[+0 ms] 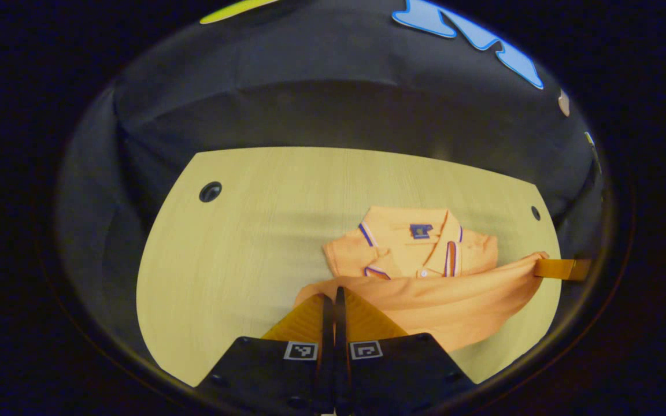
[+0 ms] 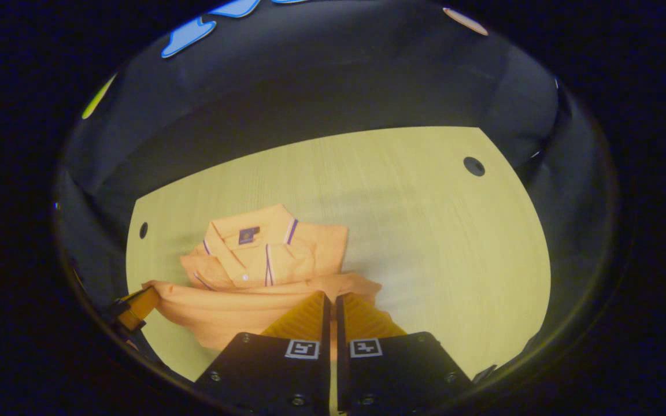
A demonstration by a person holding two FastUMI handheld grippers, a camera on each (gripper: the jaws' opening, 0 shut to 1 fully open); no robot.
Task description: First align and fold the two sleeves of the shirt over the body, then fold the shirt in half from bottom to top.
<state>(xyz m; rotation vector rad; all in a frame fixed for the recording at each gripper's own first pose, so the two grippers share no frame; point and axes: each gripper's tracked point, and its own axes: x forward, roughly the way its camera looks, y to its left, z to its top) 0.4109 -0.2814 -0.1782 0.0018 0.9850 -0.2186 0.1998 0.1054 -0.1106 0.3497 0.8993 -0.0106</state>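
An orange polo shirt (image 1: 414, 248) with purple-trimmed collar lies on the pale wooden table (image 1: 240, 242), sleeves folded over the body. Its bottom hem (image 1: 443, 294) is lifted off the table and stretched between both grippers. My left gripper (image 1: 331, 297) is shut on the hem's left corner. The right gripper (image 1: 561, 268) shows at the far right, holding the other corner. In the right gripper view the shirt (image 2: 269, 254) lies ahead, my right gripper (image 2: 330, 297) is shut on the hem (image 2: 235, 309), and the left gripper (image 2: 136, 309) grips the far corner.
The table has round cable holes near its far corners (image 1: 210, 191) (image 1: 535, 212) (image 2: 474, 166). Bare tabletop (image 2: 437, 242) spreads beyond and beside the shirt. Black cloth walls close in behind the table's far edge.
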